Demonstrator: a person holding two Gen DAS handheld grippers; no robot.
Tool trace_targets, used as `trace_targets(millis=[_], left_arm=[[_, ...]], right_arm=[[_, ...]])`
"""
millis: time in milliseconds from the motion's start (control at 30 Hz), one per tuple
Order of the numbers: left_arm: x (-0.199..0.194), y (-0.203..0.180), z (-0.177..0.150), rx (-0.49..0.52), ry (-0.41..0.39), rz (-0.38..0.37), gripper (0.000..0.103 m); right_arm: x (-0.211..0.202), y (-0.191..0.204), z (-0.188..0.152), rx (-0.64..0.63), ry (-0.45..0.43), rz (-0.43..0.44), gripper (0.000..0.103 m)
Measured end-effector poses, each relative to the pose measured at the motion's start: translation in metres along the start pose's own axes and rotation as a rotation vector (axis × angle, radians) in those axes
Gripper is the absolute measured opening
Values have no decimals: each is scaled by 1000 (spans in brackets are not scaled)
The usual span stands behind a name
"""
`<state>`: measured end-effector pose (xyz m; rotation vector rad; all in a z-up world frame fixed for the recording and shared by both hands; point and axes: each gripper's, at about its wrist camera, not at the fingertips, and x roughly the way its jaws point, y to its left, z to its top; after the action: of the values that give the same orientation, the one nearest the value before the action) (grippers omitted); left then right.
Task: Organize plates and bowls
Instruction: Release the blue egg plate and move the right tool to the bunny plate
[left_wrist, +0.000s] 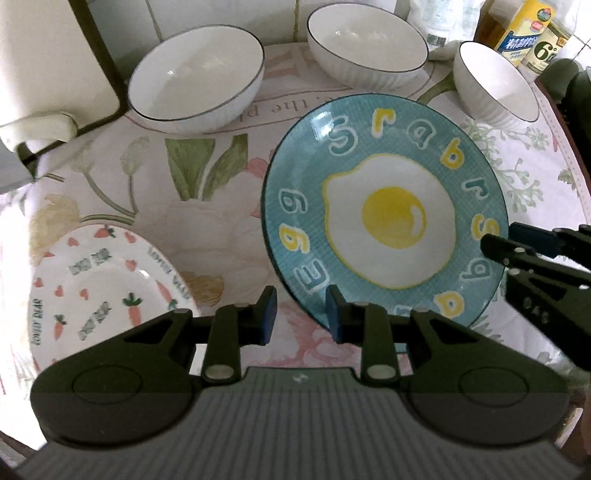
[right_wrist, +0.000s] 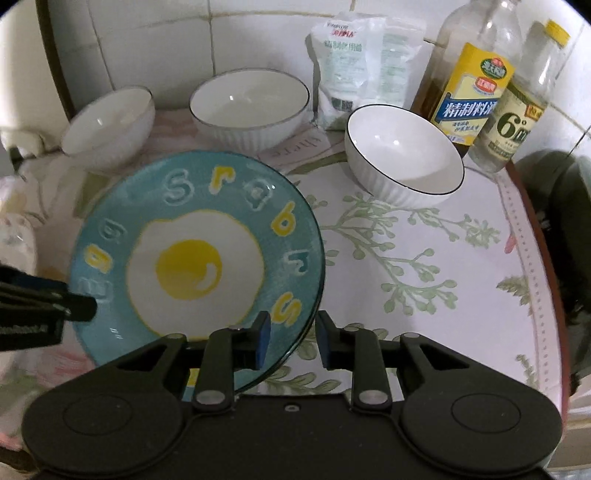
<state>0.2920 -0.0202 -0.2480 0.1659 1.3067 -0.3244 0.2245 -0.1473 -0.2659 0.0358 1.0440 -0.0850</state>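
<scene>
A teal plate (left_wrist: 384, 221) (right_wrist: 199, 266) with a fried-egg picture lies in the middle of the flowered tablecloth. My left gripper (left_wrist: 301, 315) (right_wrist: 74, 297) straddles its near-left rim, open, with only one pad close to the edge. My right gripper (right_wrist: 291, 338) (left_wrist: 500, 254) straddles the opposite rim, open, with a gap on both sides of the rim. Three white bowls with dark rims (left_wrist: 195, 77) (left_wrist: 367, 40) (left_wrist: 495, 81) stand behind the plate. A white plate with carrots and hearts (left_wrist: 103, 277) lies at the left.
A white bag (right_wrist: 365, 66) and two bottles (right_wrist: 469, 92) (right_wrist: 517, 110) stand against the tiled wall at the back right. A white appliance (left_wrist: 55, 55) stands at the back left. The table's edge (right_wrist: 532, 258) curves along the right, with a dark object (right_wrist: 557, 221) beyond it.
</scene>
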Motion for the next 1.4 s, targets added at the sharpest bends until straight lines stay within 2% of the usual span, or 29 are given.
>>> trace_targets(millis=[267, 367, 533, 767, 1200, 1400], left_arm=[[-48, 2, -16, -32, -21, 35, 31], [-66, 2, -23, -54, -26, 32, 34], [-88, -1, -39, -73, -27, 40, 40], [-110, 3, -62, -43, -24, 21, 41], [-151, 58, -99, 41, -62, -6, 50], [-161, 92, -115, 53, -95, -8, 57]], right_arm=[[-46, -7, 5, -52, -52, 96, 32], [-66, -10, 8, -79, -57, 130, 37], [-94, -10, 6, -125, -62, 156, 40], [-126, 1, 1, -156, -87, 170, 44], [-182, 65, -16, -160, -151, 258, 63], [-195, 101, -25, -209, -184, 294, 67]])
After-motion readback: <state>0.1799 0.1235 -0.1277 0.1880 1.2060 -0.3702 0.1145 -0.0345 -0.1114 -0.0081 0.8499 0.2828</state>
